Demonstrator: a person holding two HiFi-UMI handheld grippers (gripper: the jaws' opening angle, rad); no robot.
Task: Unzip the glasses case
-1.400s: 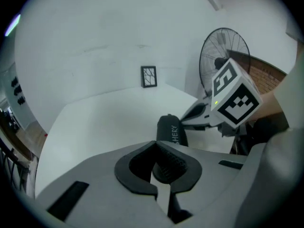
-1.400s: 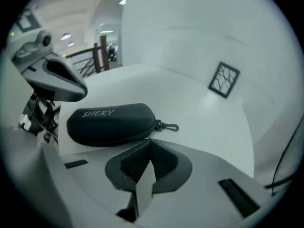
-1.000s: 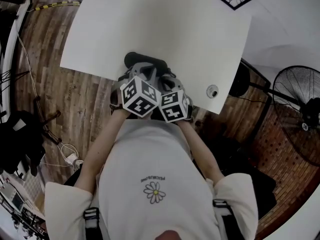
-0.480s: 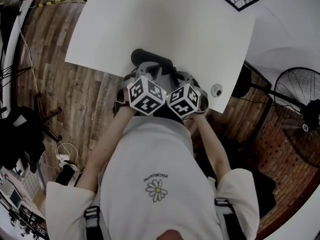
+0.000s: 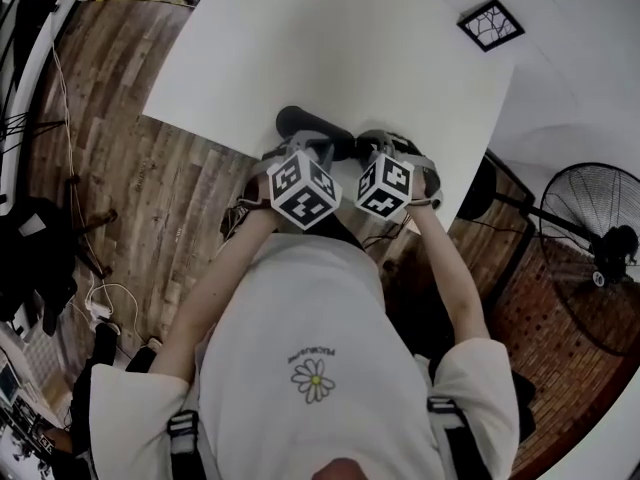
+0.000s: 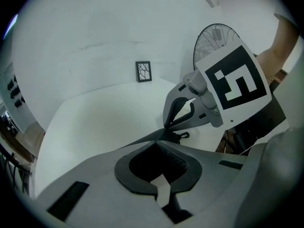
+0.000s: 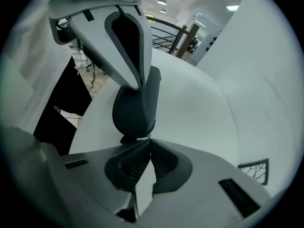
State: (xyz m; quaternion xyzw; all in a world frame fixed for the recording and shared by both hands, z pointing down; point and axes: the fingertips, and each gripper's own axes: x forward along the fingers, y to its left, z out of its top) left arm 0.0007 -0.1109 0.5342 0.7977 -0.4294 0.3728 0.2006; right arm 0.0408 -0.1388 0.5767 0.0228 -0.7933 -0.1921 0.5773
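Glasses case at near edge of white surface. Left gripper: fingers clamped on case end. Right gripper: fingers fully closed, pinching zipper pull.

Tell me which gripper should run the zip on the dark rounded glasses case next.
Right. The right gripper is shut at the near tip of the dark rounded glasses case, apparently where its zip runs, so it looks better placed to pull. The left gripper clamps the case's other end, steadying it.
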